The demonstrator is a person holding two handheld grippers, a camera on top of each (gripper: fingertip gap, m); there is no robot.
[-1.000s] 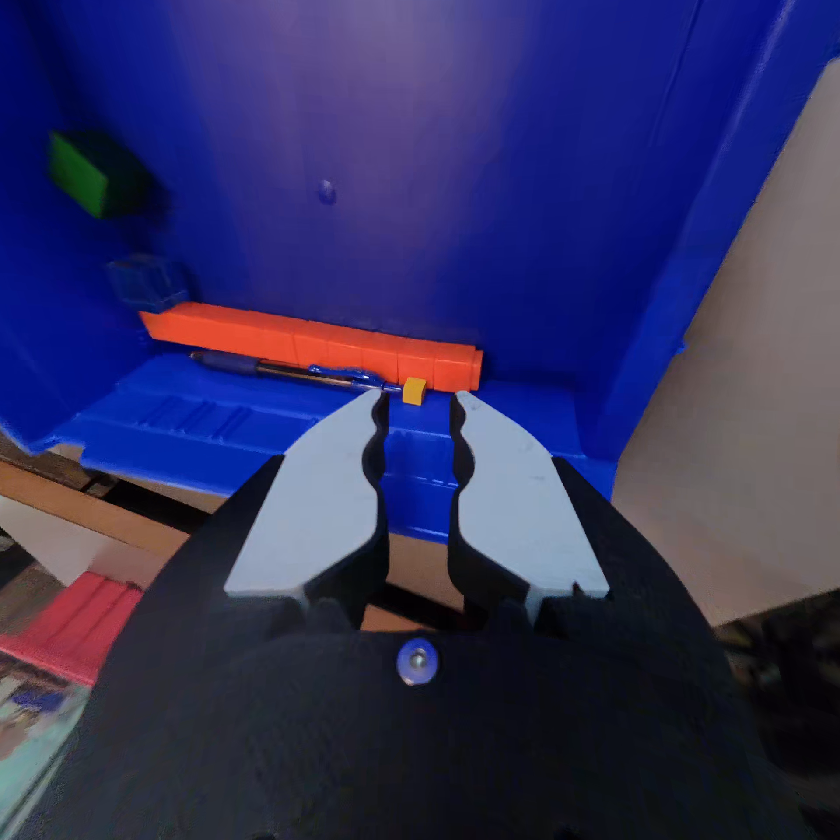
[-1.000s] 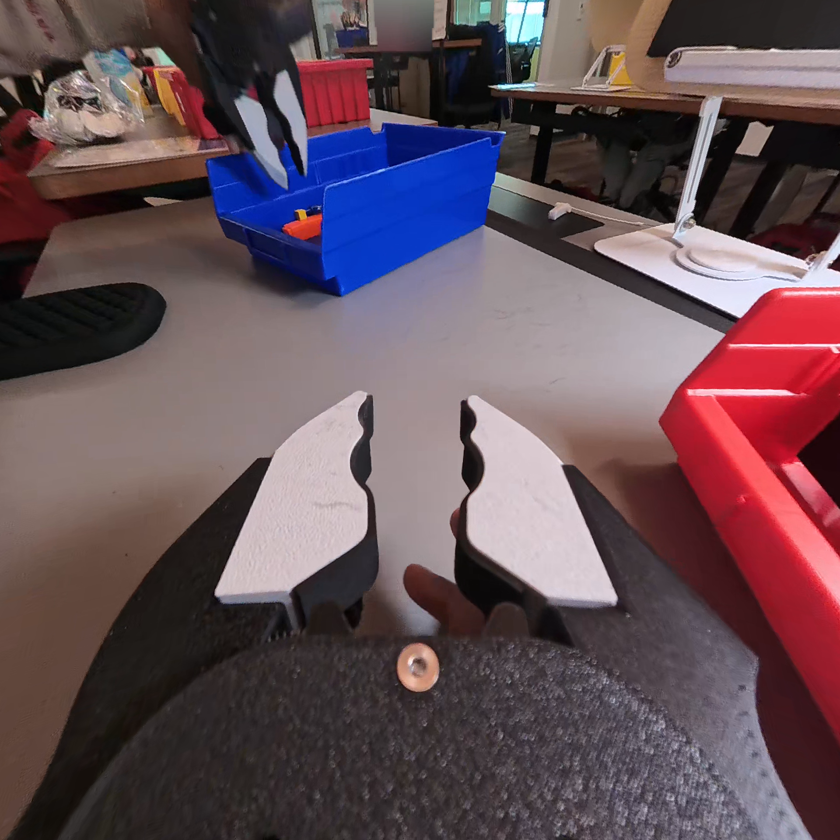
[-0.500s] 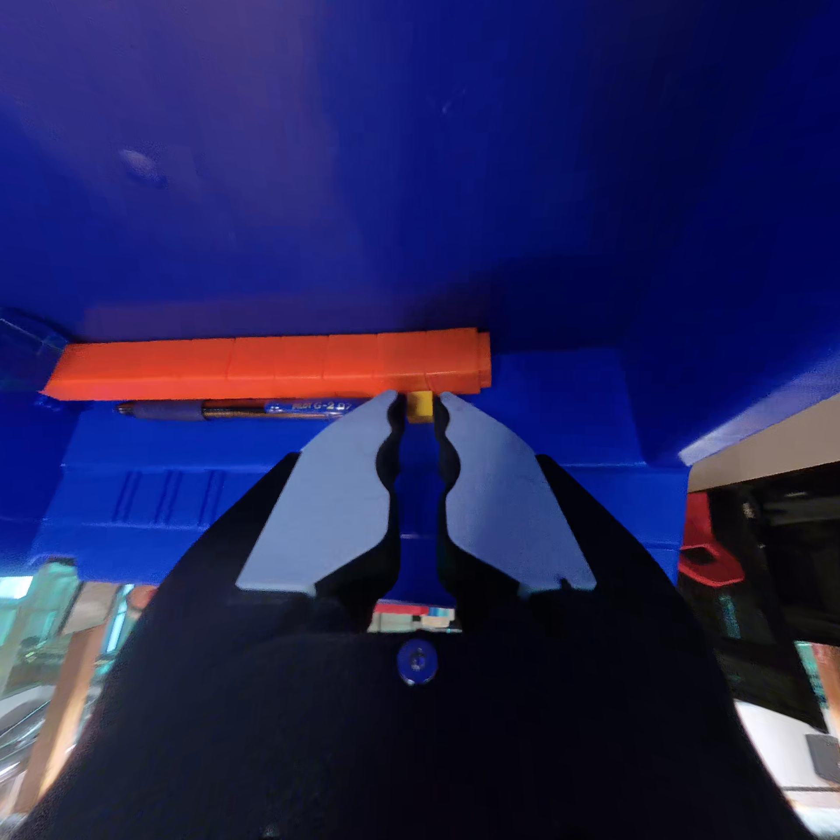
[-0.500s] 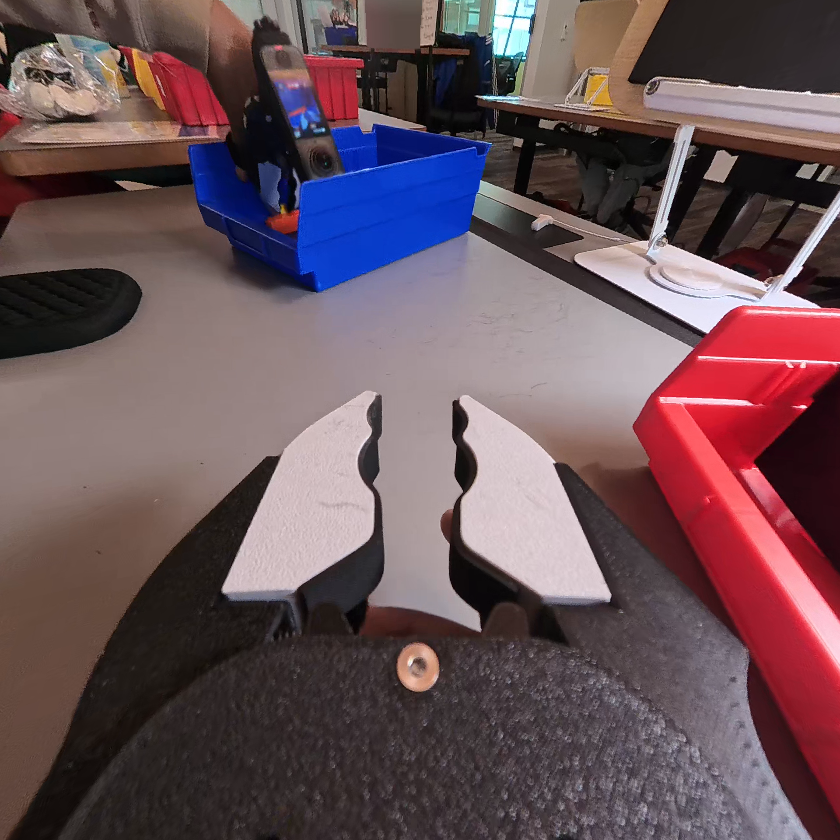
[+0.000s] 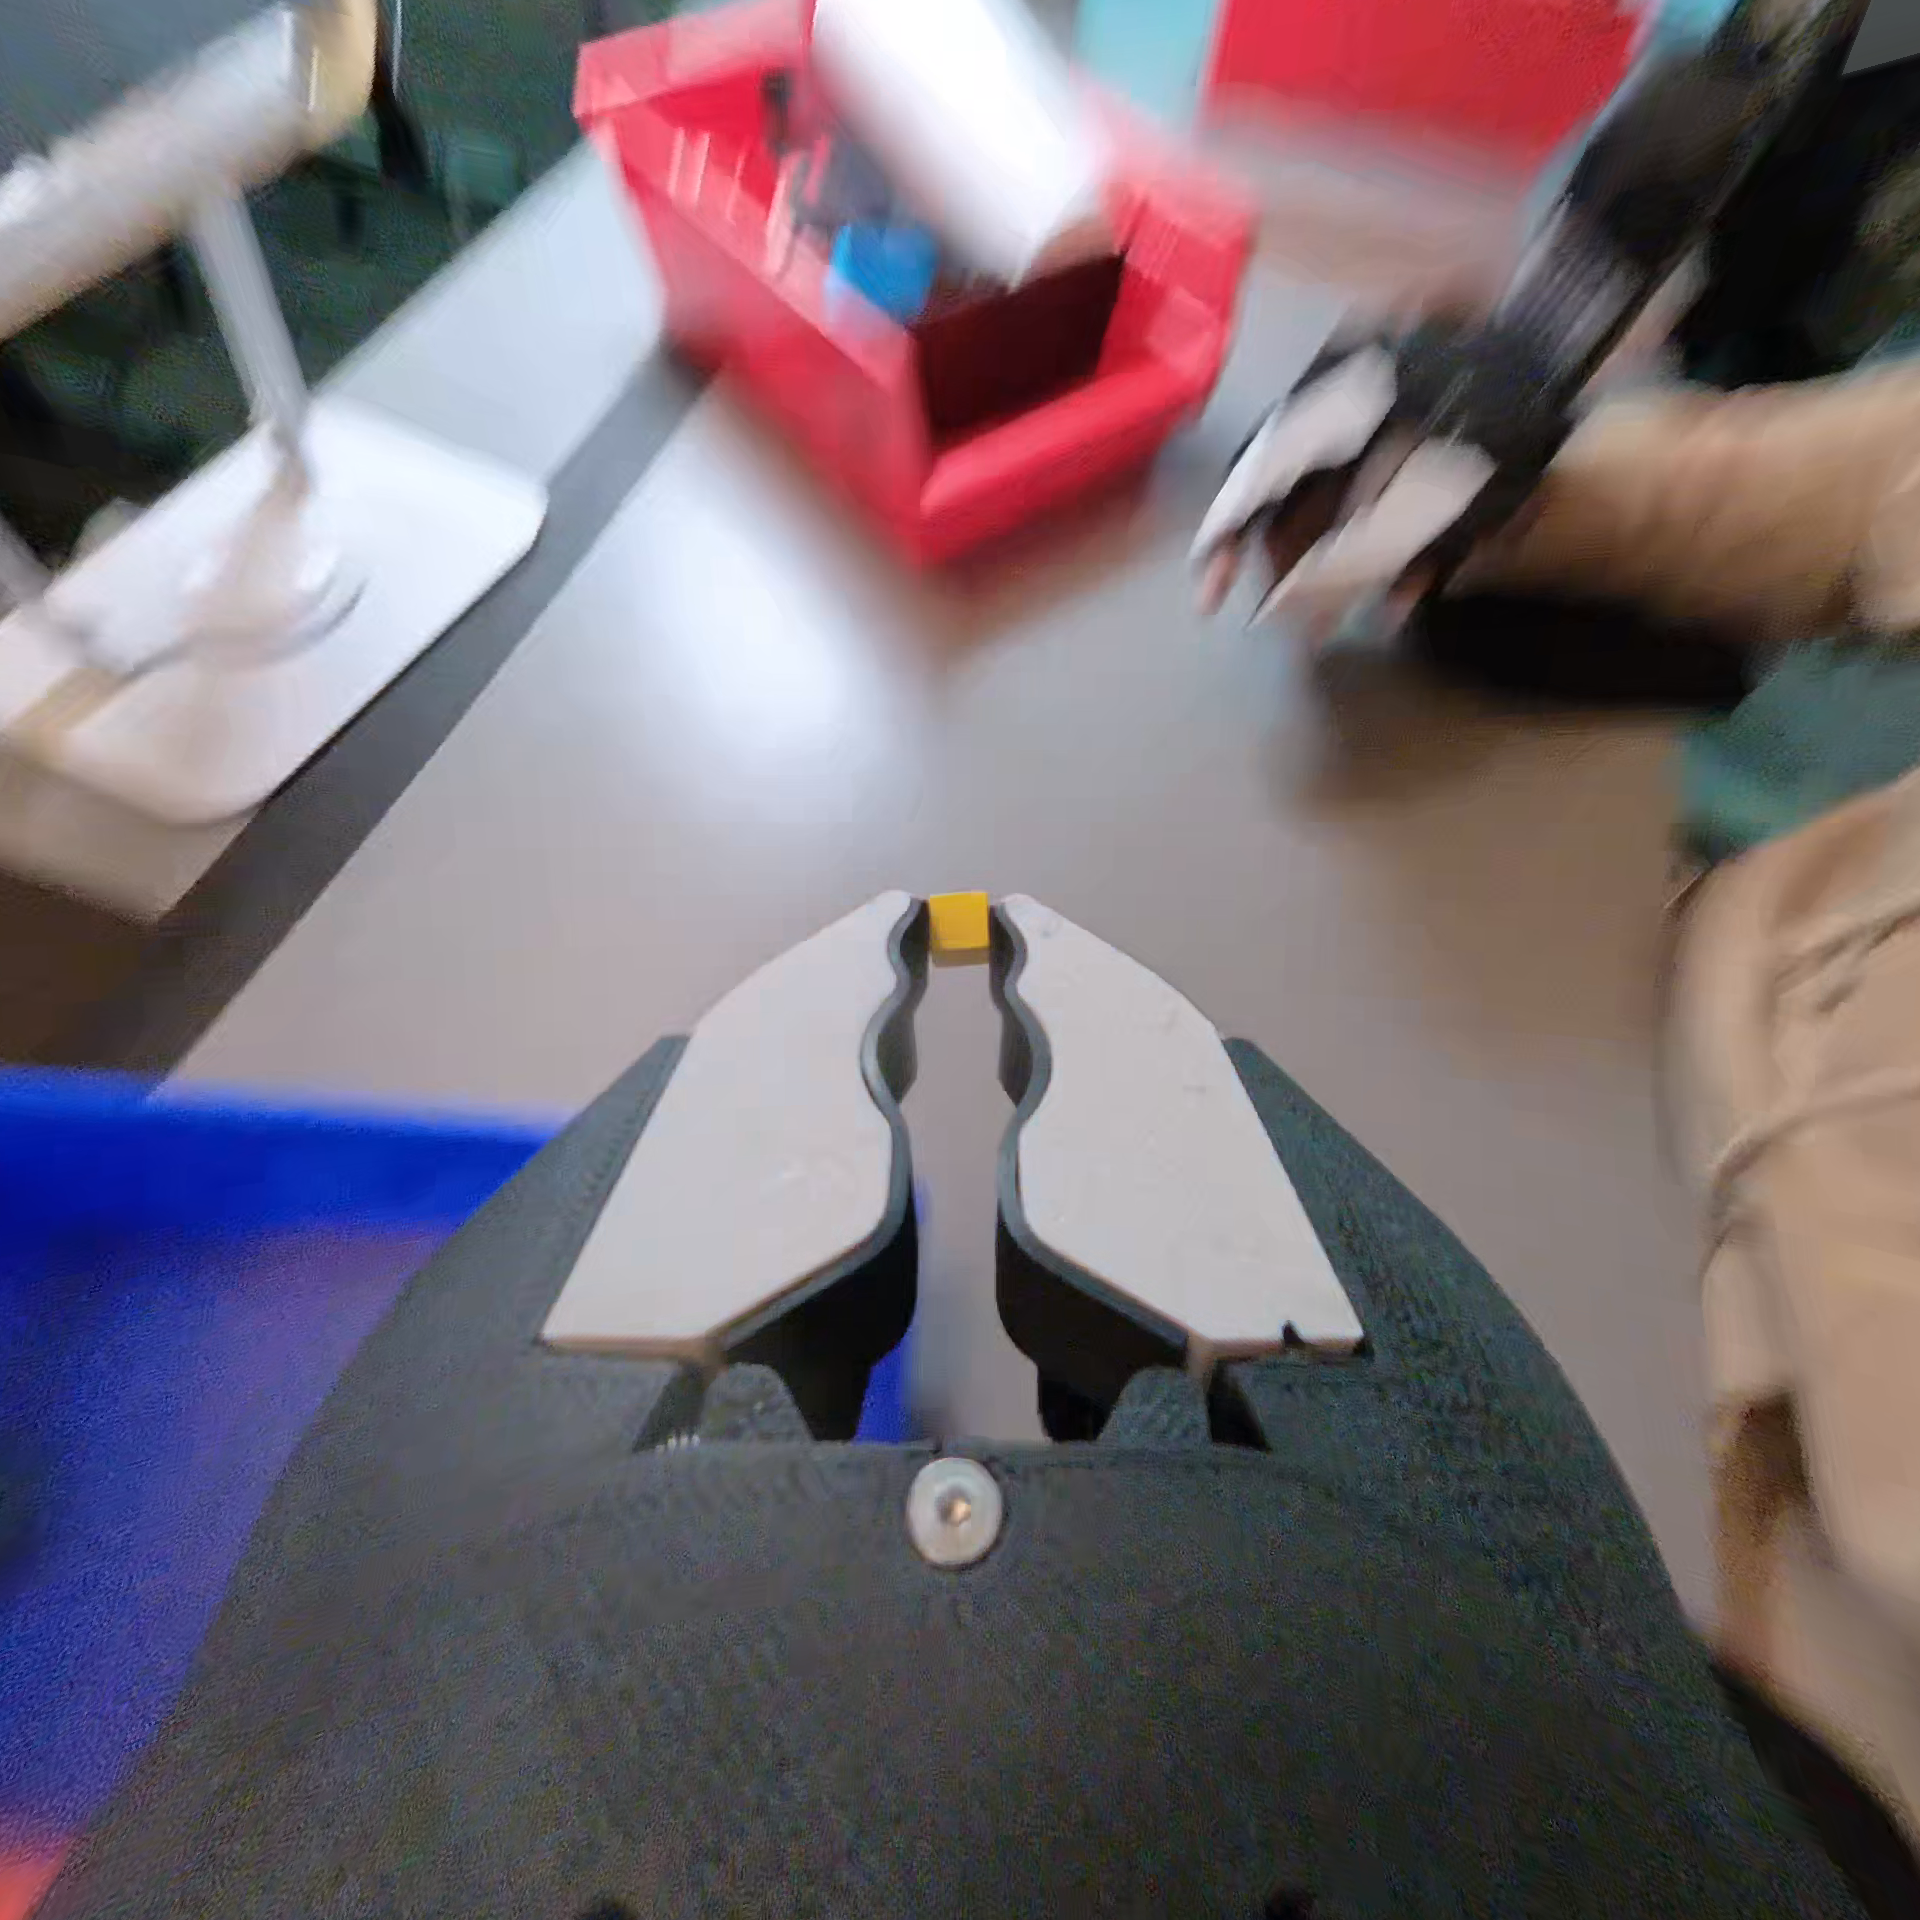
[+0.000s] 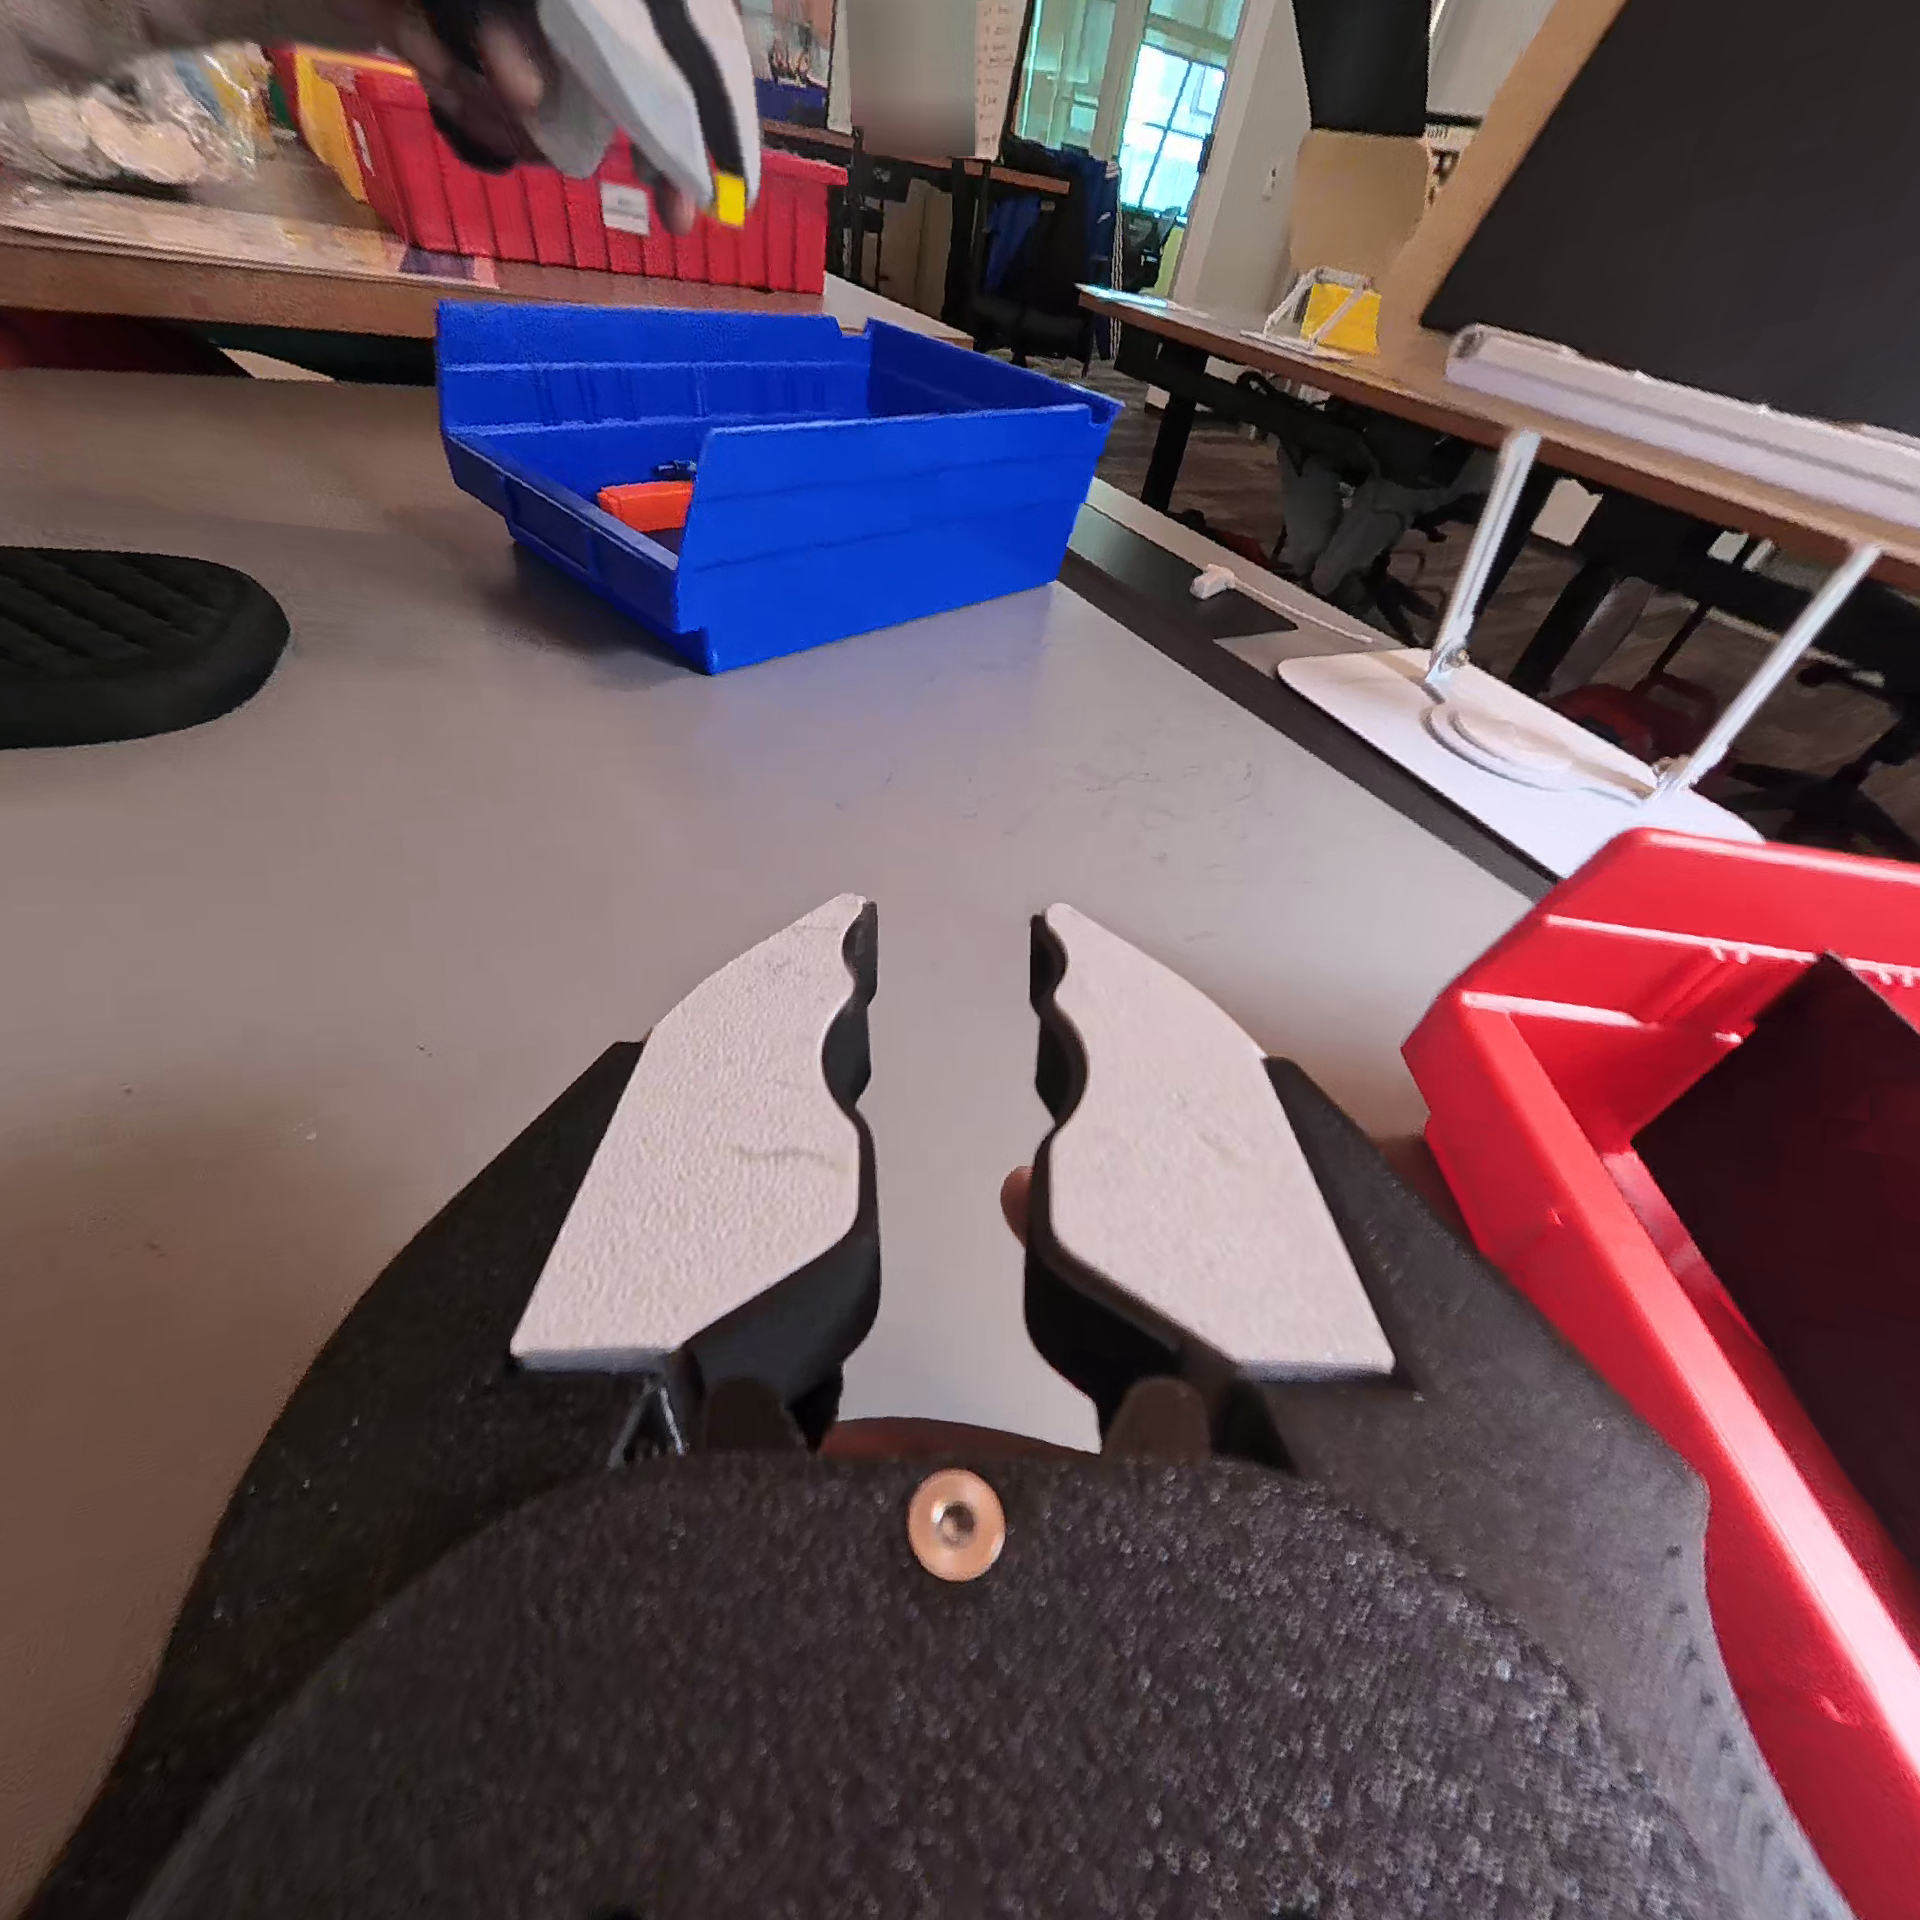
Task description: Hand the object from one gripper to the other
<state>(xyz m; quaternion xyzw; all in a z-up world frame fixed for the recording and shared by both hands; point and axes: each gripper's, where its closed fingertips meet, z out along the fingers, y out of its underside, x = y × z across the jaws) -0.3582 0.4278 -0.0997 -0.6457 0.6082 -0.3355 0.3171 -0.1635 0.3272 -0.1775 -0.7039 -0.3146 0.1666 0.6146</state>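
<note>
My left gripper point(image 5: 958, 920) has come up out of the blue plastic bin point(image 6: 883, 520), its tips now pinching the small yellow cube point(image 5: 957, 923) that lay beside the orange bar. My right gripper point(image 6: 954, 925) waits low over the grey table point(image 6: 520, 831), fingers parted and empty. From it the cube hangs high and ahead to the left, so my left is the nearer

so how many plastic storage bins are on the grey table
2: a blue plastic bin at the far side of the grey table, and a red plastic bin at its right edge. More may sit out of view.
</note>
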